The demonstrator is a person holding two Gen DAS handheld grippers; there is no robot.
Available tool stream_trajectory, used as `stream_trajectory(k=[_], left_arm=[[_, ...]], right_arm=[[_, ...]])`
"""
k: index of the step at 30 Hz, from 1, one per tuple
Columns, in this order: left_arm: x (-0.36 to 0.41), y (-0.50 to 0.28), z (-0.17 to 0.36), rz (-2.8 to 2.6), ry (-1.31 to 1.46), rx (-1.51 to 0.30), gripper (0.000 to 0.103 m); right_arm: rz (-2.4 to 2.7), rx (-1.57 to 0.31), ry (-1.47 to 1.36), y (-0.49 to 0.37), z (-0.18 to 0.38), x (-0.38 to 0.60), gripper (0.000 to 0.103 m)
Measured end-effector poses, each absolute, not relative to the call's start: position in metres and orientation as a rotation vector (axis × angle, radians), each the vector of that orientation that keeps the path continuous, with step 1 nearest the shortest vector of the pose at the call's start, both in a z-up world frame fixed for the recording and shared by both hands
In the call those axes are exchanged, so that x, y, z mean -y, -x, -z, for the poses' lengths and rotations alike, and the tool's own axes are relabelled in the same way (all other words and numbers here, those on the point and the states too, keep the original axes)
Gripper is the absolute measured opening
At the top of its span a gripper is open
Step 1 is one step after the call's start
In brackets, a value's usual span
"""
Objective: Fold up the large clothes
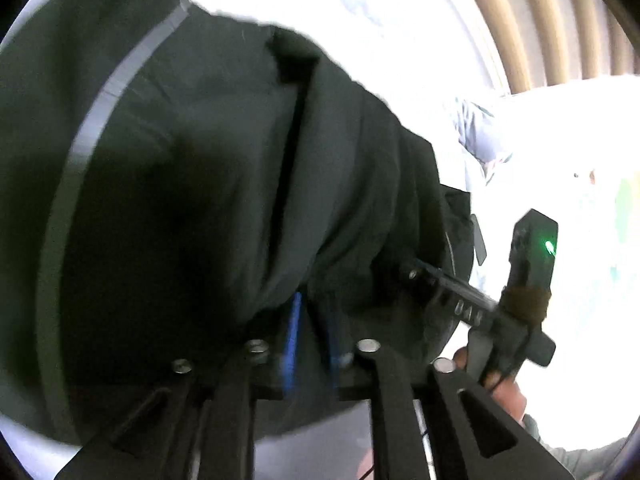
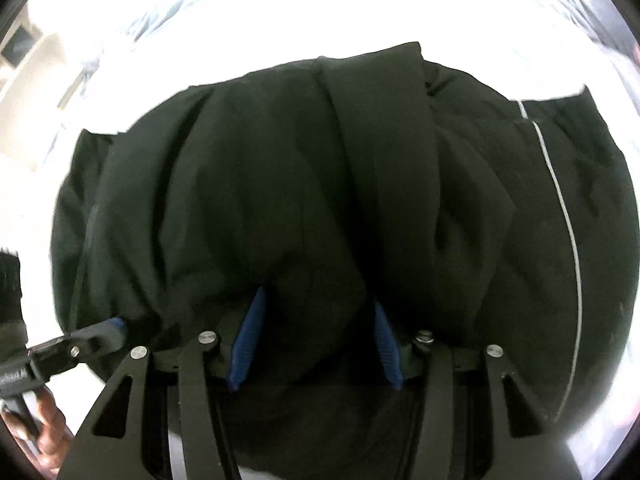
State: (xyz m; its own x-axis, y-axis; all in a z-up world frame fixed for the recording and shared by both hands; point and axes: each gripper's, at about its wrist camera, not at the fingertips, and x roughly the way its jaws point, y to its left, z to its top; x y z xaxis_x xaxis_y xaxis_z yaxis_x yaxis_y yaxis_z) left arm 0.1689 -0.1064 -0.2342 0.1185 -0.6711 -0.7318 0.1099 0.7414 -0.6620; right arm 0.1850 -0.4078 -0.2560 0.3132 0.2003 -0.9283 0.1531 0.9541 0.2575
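Observation:
A large dark garment point(image 1: 200, 160) with a grey stripe point(image 1: 100, 108) fills the left wrist view. My left gripper point(image 1: 314, 340) is shut on a gathered fold of it, its blue pads point(image 1: 294, 332) close together. To the right, one of the right gripper's fingers point(image 1: 460, 296) reaches into the same edge of cloth. In the right wrist view the garment point(image 2: 280, 180) drapes away from my right gripper point(image 2: 316, 344). A thick bunch of cloth is pressed between its blue pads point(image 2: 248, 344). The stripe point(image 2: 568, 224) runs down the right side. One of the left gripper's fingers point(image 2: 100, 334) enters the cloth at lower left.
A bright white surface point(image 1: 560, 140) lies under and beyond the garment, overexposed. A pale blue cloth point(image 1: 480, 132) rests on it. A brown slatted panel point(image 1: 540, 20) stands at the back. A person's hands point(image 1: 508, 392) point(image 2: 48, 428) hold the gripper handles.

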Motion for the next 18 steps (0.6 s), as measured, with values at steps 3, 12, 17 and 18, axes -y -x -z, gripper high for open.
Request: stream_trajectory(k=[3,12,17,18], left_arm=[[0.069,-0.15,0.215,0.47,0.478,-1.31,0.075],[-0.047,-0.095,0.222,0.21,0.72,-1.283,0.076],[-0.052,-0.099,0.257,0.252,0.879,-1.293,0.076],[-0.035,-0.102,0.264,0.266,0.896,-1.299,0.076]], right_arm=[[-0.047,-1.247,-0.326,-0.171,0.24,0.403,0.056],[-0.097,-1.122,-0.13,-0.169,0.191,0.354,0.057],[-0.042,-1.153,-0.05,-0.187,0.227,0.332,0.054],[-0.038,-1.173,-0.026,-0.19,0.24,0.328,0.054]])
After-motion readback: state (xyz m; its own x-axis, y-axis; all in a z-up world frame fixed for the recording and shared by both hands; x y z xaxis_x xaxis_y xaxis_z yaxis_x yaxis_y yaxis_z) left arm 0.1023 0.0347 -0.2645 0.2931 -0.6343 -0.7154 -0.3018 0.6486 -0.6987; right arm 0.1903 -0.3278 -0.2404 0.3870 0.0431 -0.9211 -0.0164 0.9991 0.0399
